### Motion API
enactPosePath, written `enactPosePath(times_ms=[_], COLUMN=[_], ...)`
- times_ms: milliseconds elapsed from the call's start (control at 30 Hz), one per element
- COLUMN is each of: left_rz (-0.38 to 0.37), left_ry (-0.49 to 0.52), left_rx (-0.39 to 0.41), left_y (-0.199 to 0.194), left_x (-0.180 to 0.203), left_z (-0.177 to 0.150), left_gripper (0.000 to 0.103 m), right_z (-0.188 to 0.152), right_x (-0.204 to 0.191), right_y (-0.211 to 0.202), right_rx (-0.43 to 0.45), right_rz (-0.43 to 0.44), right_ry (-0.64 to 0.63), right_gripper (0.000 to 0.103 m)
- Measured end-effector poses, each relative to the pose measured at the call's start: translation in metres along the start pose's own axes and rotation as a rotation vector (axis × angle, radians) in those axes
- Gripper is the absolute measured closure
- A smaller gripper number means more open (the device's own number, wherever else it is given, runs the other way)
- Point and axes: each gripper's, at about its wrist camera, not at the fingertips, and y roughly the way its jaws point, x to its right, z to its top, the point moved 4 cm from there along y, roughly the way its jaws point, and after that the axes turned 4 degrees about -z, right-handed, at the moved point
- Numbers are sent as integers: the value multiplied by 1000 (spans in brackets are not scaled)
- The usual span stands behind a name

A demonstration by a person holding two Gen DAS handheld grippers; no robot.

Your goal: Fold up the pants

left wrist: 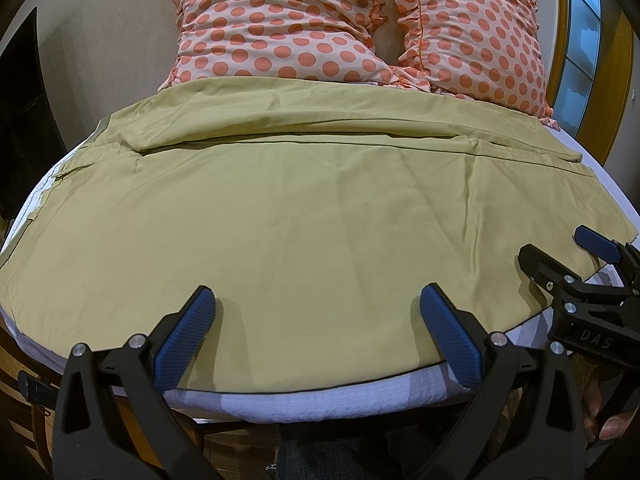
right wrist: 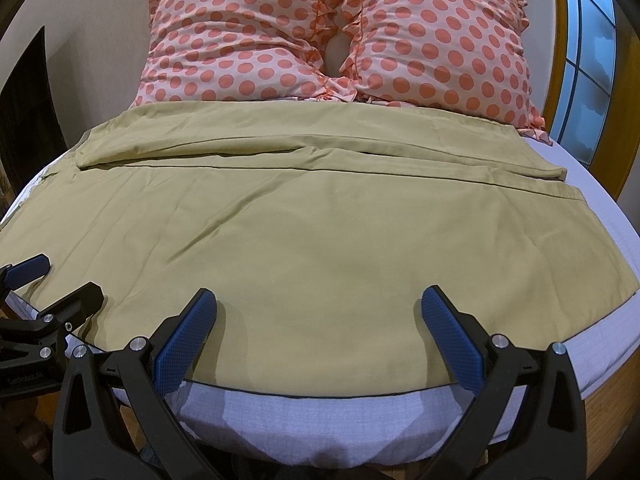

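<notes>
Khaki pants [left wrist: 304, 208] lie spread flat across the bed, one leg folded over along the far side; they fill the right wrist view [right wrist: 320, 232] too. My left gripper [left wrist: 318, 304] is open and empty, low over the pants' near edge. My right gripper [right wrist: 320, 306] is open and empty, also over the near edge, further right. The right gripper shows at the right of the left wrist view [left wrist: 560, 256]; the left gripper shows at the left of the right wrist view [right wrist: 52, 280].
Two pink pillows with orange dots [left wrist: 352, 20] lean at the head of the bed [right wrist: 340, 32]. A white sheet [right wrist: 320, 420] covers the mattress edge below the pants. A window in a wooden frame [right wrist: 584, 60] is at the right.
</notes>
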Motion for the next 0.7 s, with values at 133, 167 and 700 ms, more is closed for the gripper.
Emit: enactPosePath(times_ms=[133,167,700], left_rz=[0,-2,-22], left_ry=[2,2,-51], left_rx=[11,15,80], left_y=[0,-2,-11], left_x=[0,0,-22], left_z=[0,1,23], left_gripper=[2,2,2], right_z=[-3,-3,109], right_x=[0,-1,117], right_y=[1,1,36], right_rx=[23,30,-77], right_rz=[6,7,17], right_ry=[-3,-4,261], right_gripper=[1,1,1])
